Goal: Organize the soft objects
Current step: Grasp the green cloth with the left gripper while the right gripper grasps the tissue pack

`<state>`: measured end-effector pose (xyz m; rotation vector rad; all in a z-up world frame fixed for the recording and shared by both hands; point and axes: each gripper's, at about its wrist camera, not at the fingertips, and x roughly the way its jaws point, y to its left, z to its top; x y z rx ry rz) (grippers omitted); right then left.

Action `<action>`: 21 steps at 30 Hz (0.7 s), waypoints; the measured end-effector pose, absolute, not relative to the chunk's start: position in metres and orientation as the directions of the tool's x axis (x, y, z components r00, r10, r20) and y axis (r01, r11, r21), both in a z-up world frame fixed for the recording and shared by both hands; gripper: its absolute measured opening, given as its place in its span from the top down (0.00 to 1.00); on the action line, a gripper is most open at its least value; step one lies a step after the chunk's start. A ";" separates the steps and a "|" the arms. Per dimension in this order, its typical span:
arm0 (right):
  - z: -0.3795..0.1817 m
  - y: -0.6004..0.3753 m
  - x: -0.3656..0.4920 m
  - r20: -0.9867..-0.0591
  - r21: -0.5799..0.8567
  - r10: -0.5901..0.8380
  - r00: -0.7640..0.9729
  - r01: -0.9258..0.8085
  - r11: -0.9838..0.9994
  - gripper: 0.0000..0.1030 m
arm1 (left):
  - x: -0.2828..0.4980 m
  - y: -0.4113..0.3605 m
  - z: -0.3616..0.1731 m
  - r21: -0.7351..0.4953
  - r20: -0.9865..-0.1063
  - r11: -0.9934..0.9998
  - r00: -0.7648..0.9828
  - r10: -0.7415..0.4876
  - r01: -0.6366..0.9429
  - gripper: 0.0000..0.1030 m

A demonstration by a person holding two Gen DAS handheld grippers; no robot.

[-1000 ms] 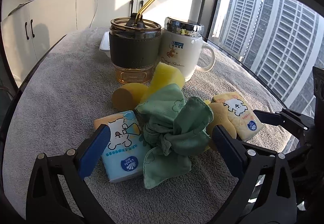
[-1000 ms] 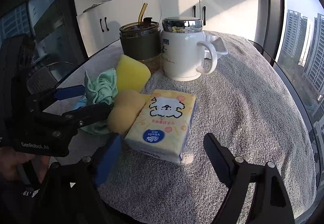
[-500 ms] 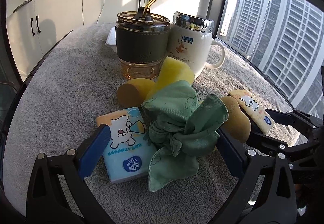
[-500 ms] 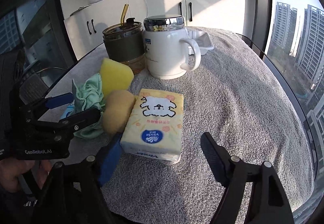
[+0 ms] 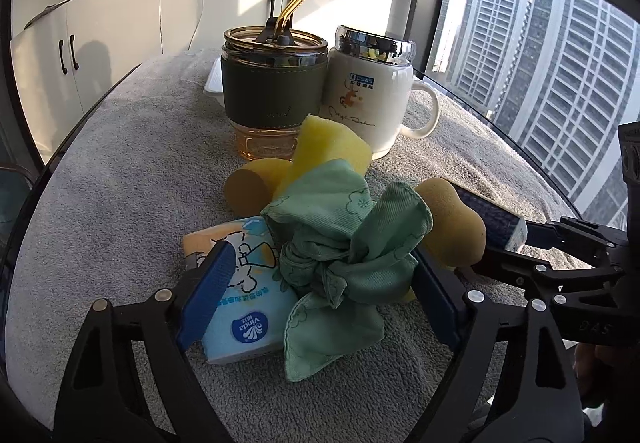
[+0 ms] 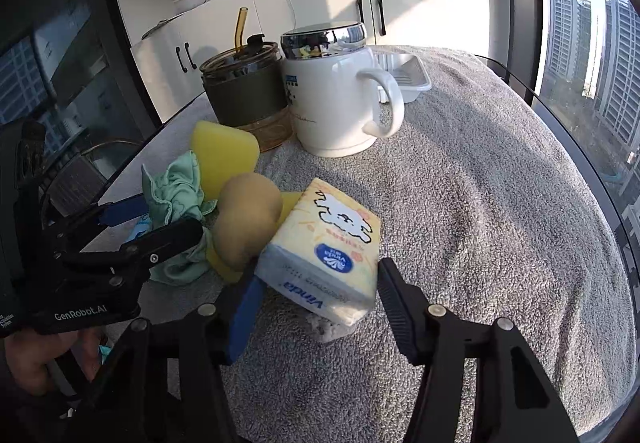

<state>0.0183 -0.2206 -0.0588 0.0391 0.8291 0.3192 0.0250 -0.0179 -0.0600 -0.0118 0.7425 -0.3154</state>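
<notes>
Both tools are matte black plastic frames with triangular cut-outs and silver round-headed screws at the joints. The left gripper [image 5: 320, 291] carries blue pads [image 5: 204, 295] on its fingers; white "GenRobot.AI" lettering marks its body at 8 o'clock in the right view. The right gripper [image 6: 316, 303] shows one blue pad and one black ribbed pad. Bare skin of the left hand [image 6: 36, 359] shows at 8 o'clock.

"Vinda" on yellow tissue pack [image 6: 320, 293]; "GenRobot.AI" on left hand-held gripper [image 6: 132, 227]
</notes>
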 end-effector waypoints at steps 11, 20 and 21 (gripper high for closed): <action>-0.061 -0.215 0.022 -0.740 0.082 0.249 0.624 -0.283 0.955 0.51 | 0.024 -0.019 -0.059 -0.156 -0.653 0.942 0.684 -0.325 0.298 0.36; -0.053 -0.199 0.009 -0.668 -0.135 0.098 0.738 -0.250 0.959 0.34 | 0.023 -0.018 -0.059 -0.168 -0.645 0.940 0.687 -0.333 0.298 0.41; -0.052 -0.196 0.008 -0.659 -0.158 0.090 0.747 -0.254 0.954 0.34 | 0.023 -0.018 -0.059 -0.168 -0.645 0.940 0.687 -0.333 0.299 0.42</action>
